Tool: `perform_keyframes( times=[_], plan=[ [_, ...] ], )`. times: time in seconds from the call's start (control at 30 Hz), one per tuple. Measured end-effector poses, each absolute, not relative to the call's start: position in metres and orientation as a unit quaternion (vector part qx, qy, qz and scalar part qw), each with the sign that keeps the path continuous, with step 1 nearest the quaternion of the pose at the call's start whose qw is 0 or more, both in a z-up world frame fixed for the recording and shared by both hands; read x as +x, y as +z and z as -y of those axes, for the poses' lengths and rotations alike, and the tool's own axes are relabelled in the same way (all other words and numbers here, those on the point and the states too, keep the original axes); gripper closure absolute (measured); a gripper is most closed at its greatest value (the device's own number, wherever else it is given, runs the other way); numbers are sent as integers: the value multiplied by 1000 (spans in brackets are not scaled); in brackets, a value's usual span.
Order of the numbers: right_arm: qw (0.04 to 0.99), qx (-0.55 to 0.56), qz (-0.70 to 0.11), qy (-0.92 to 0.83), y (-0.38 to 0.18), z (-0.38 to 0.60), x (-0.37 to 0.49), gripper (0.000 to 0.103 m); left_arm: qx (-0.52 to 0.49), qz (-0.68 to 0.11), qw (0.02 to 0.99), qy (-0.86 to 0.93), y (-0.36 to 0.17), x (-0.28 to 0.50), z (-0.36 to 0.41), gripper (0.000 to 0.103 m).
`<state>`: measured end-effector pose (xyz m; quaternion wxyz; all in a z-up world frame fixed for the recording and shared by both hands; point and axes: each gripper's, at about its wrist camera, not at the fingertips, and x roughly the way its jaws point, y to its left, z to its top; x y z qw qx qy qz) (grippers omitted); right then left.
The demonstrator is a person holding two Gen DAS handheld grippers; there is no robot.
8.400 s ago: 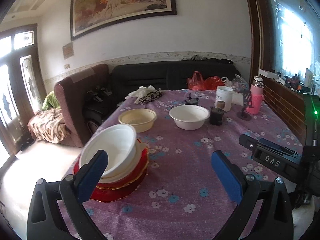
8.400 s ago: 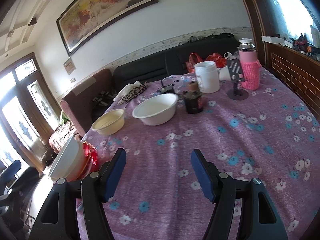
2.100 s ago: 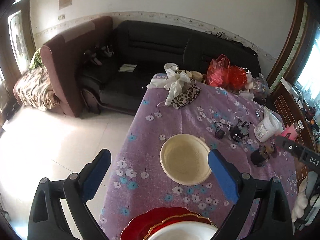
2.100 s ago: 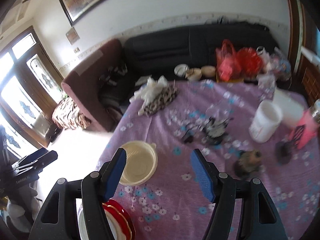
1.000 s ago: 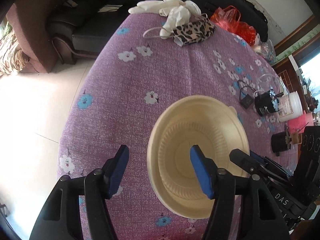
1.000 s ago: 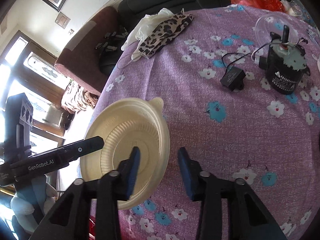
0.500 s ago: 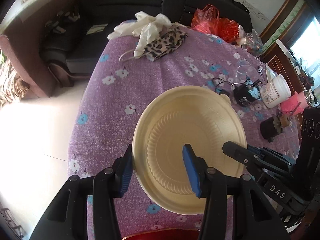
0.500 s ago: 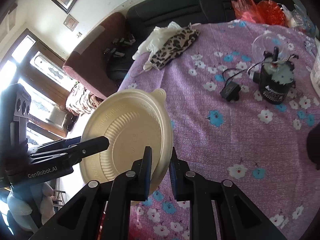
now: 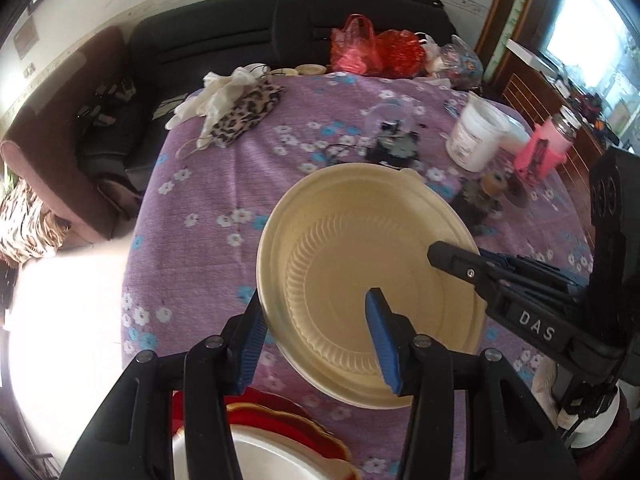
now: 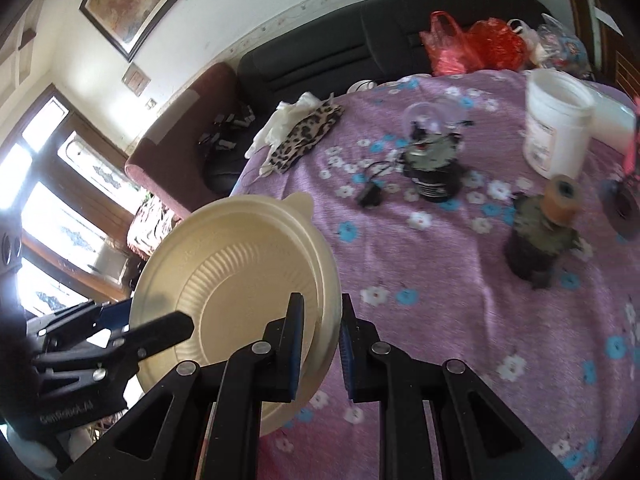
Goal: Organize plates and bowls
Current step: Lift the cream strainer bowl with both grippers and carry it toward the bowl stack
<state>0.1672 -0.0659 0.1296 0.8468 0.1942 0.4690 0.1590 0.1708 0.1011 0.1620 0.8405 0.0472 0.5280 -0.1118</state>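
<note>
A cream ribbed plastic bowl (image 9: 360, 264) is held tilted in the air above the purple flowered tablecloth (image 9: 192, 184). My left gripper (image 9: 316, 336) straddles its near-left rim, one blue pad outside and one inside. My right gripper (image 10: 320, 336) is shut on the bowl's right rim (image 10: 328, 280). The bowl also shows in the right wrist view (image 10: 232, 272). Below the left gripper lies a stack of red plates (image 9: 288, 420) with a white bowl (image 9: 256, 456) on top.
On the table stand a white tub (image 9: 476, 140), a pink bottle (image 9: 548, 148), a small dark jar (image 10: 536, 240), a black device with cable (image 10: 432, 168) and a leopard cloth with white gloves (image 9: 236, 108). A black sofa (image 9: 280, 40) lies beyond.
Both grippers came down over the cream bowl, closed on opposite rims and lifted it off the table. In the last half second it rose and tilted more.
</note>
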Motion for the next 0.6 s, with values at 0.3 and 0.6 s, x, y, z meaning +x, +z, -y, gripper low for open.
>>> perform_keyframes(
  times=[0.3, 0.6],
  plan=[
    [850, 244, -445, 139, 137, 149, 104, 85, 41, -516, 843, -148, 168, 121, -33, 56],
    [854, 269, -426, 131, 138, 201, 46, 85, 41, -509, 844, -165, 158, 71, 14, 56]
  ],
)
